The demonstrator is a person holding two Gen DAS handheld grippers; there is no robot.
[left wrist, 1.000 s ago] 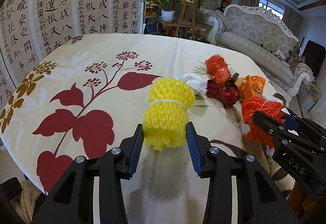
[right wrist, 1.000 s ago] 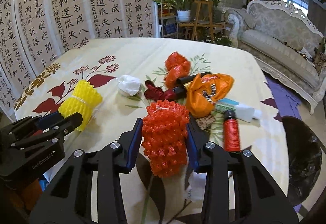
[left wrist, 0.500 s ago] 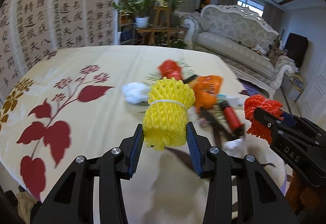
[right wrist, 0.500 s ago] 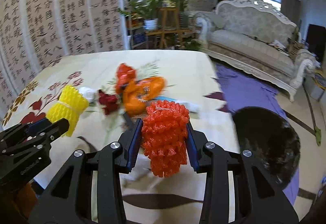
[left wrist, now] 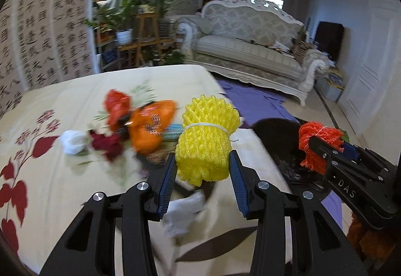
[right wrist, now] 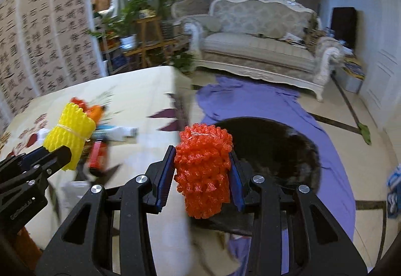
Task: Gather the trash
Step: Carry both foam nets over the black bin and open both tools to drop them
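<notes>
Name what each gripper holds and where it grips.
Left gripper clamps the yellow foam net by its lower sides; right gripper the red foam net likewise.

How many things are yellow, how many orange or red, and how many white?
Yellow: 1, the yellow foam net roll.
Orange or red: 4, the red foam net roll, orange plastic bag, red crumpled wrapper, dark red wad.
White: 1, the white crumpled tissue.
Total: 6.

Seemingly open air above black bin (right wrist: 275, 148)
</notes>
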